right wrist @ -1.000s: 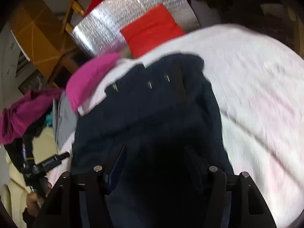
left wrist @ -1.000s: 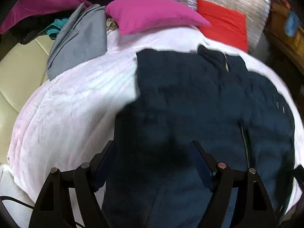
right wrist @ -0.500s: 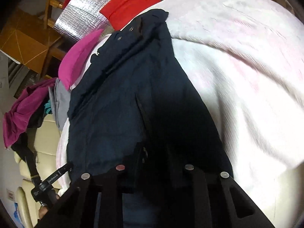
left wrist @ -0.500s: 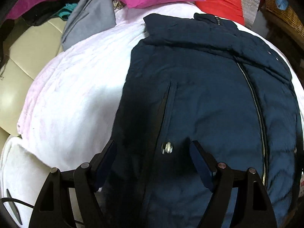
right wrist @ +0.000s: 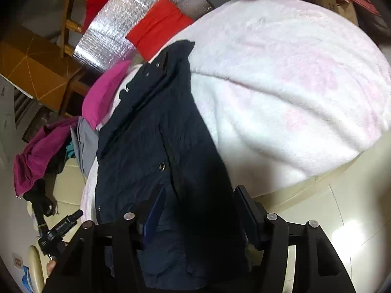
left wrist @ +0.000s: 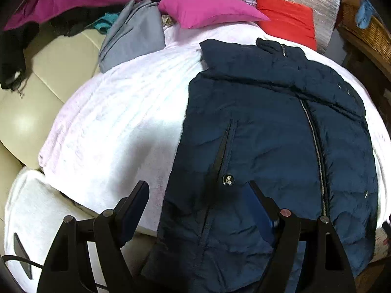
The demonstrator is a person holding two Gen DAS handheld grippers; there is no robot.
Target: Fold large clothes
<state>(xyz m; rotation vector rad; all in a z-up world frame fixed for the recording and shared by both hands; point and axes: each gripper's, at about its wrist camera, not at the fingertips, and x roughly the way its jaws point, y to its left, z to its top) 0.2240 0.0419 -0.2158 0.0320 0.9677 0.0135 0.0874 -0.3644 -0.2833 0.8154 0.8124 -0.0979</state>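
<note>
A dark navy puffer jacket (left wrist: 268,146) lies flat and zipped on a pale pink fleece blanket (left wrist: 117,127), collar at the far end, hem hanging over the near edge. My left gripper (left wrist: 198,195) is open and empty above the jacket's near left side, by a pocket snap (left wrist: 228,179). In the right wrist view the same jacket (right wrist: 146,146) runs away from me on the blanket (right wrist: 281,85). My right gripper (right wrist: 199,200) is open and empty over the jacket's near right hem.
A magenta pillow (left wrist: 207,8), a red cushion (left wrist: 286,24) and a grey garment (left wrist: 134,41) lie at the far end. Purple and black clothes (left wrist: 48,5) drape a cream sofa (left wrist: 36,92). A wicker basket (left wrist: 366,24) stands at far right. Tiled floor (right wrist: 342,219) lies below.
The right gripper was shut on the jacket's hem half a second ago and has now opened and let go. Both grippers have drawn back, so more of the jacket shows.
</note>
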